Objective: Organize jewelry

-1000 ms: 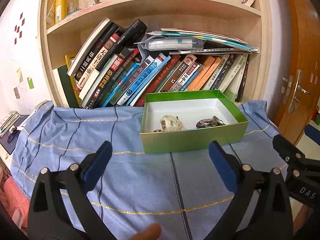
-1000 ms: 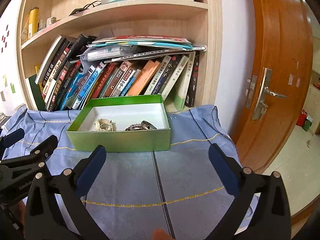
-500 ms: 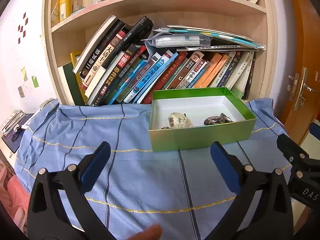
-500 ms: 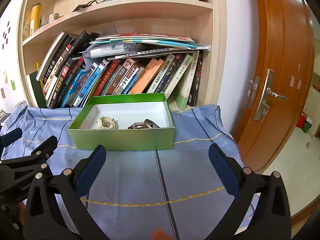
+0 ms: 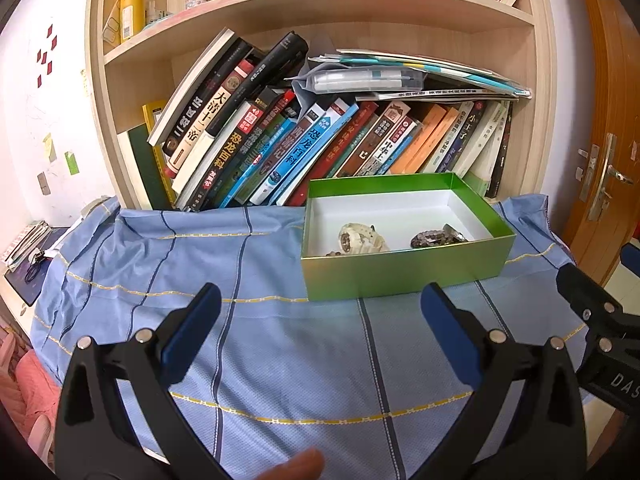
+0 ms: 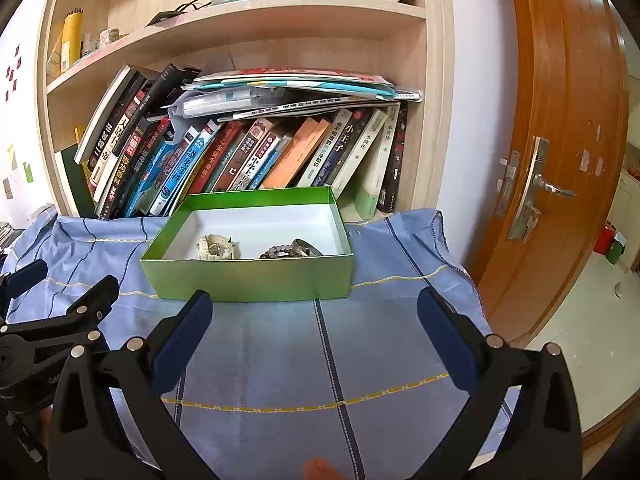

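A green box (image 5: 404,274) with a white inside stands on the blue cloth in front of the bookshelf; it also shows in the right wrist view (image 6: 248,280). Inside lie a pale beaded piece (image 5: 362,238) (image 6: 216,247) and a dark bead bracelet with a metal ring (image 5: 436,237) (image 6: 292,250). My left gripper (image 5: 320,336) is open and empty, hovering over the cloth short of the box. My right gripper (image 6: 314,338) is open and empty, also short of the box. Each gripper shows at the edge of the other's view.
The blue striped cloth (image 5: 260,344) covers the table. A wooden bookshelf (image 5: 280,140) packed with leaning books stands right behind the box. A wooden door (image 6: 560,160) with a metal handle is at the right. Small items lie off the cloth's left edge (image 5: 28,252).
Both views have shifted: the box now sits further right and a little lower in each. Both grippers stay open and empty.
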### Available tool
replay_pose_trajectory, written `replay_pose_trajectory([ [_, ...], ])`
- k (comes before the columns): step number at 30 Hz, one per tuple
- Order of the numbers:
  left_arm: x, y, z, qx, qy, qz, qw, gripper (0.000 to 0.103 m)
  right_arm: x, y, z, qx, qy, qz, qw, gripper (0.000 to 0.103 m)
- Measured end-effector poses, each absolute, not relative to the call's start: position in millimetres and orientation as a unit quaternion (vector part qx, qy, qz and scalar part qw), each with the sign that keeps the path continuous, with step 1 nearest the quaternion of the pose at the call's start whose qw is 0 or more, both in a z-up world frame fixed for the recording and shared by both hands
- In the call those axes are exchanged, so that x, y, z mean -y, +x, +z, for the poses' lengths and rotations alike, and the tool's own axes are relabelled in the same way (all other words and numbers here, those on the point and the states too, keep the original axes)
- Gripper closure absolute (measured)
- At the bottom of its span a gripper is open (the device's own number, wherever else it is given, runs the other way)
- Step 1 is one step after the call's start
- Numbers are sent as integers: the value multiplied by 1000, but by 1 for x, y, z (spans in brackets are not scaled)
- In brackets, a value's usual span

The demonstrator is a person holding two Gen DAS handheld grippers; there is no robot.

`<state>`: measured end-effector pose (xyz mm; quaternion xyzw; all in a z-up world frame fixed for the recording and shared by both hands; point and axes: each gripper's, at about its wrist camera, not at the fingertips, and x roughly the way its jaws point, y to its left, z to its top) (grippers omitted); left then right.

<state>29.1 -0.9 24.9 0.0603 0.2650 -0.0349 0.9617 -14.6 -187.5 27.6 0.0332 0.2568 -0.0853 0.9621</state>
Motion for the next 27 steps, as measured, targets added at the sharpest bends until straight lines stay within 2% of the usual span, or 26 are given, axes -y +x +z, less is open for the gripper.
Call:
replay_pose_trajectory([
  [27,1,29,24,-268,62,-33,961,4,190,-15,26,-258,37,-83,962,3],
])
